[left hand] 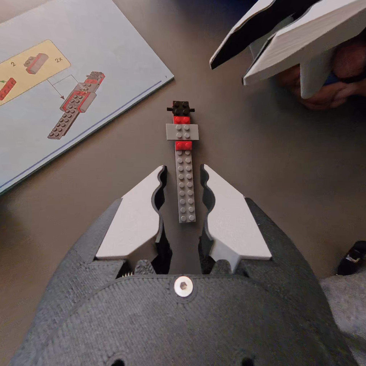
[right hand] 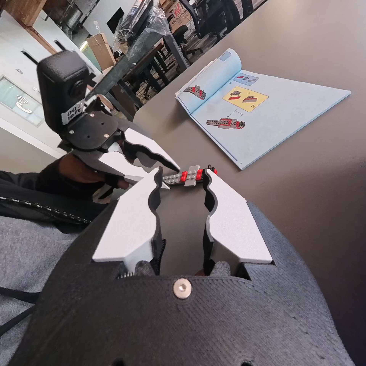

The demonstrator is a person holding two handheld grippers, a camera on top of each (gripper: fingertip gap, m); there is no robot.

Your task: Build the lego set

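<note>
The lego build (left hand: 185, 178) lies flat on the dark table (left hand: 277, 158). It is a long grey studded plate with two red bricks, a grey cross plate (left hand: 182, 132) between them and a black piece (left hand: 180, 108) at its far end. My left gripper (left hand: 183, 167) is open, its fingers on either side of the plate's near end with a gap on each side. My right gripper (left hand: 227, 73) is open at the top right, away from the build. In the right wrist view the right gripper (right hand: 183, 170) is open just in front of the build (right hand: 191, 176), and the left gripper (right hand: 174, 179) straddles the plate's left end.
An open light-blue instruction booklet (left hand: 69, 59) lies at the far left of the build; it also shows in the right wrist view (right hand: 267, 118). A person's hand (left hand: 326, 95) holds the right gripper. Grey cloth (left hand: 346, 297) and a small black object (left hand: 354, 257) lie at the near right. My right tips are roughly 4 cm from the black piece (left hand: 180, 108).
</note>
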